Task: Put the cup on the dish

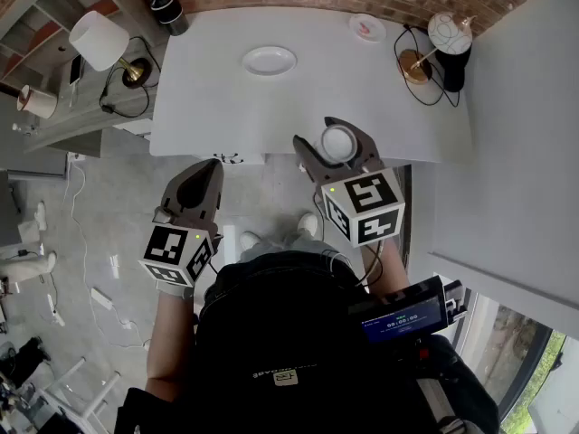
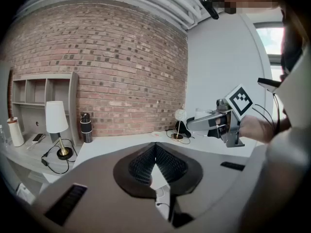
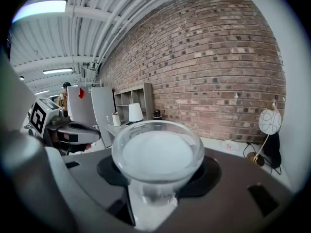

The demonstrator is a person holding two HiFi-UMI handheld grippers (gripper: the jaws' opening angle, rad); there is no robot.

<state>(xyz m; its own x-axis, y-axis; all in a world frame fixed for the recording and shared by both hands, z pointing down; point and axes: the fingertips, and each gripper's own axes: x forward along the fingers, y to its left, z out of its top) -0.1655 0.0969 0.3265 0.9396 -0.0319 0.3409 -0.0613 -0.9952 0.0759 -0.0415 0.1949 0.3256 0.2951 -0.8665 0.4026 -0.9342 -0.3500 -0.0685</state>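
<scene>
A clear glass cup point(image 1: 340, 143) sits between the jaws of my right gripper point(image 1: 317, 132), which is shut on it. In the right gripper view the cup point(image 3: 156, 154) fills the middle, upright, with its rim toward the camera. It hangs over the near edge of the white table point(image 1: 208, 107). The white dish point(image 1: 269, 60) lies on the table's far middle, well beyond the cup. My left gripper point(image 1: 208, 168) is shut and holds nothing, low and to the left over the floor, short of the table. Its pads point(image 2: 146, 165) meet in the left gripper view.
A small pinkish plate point(image 1: 366, 27) and a globe lamp point(image 1: 450, 34) with its cable stand at the table's far right. A dark bottle point(image 1: 166, 7) is at the far left corner. A white-shade lamp point(image 1: 99, 40) sits on the grey shelf unit to the left. A brick wall backs the table.
</scene>
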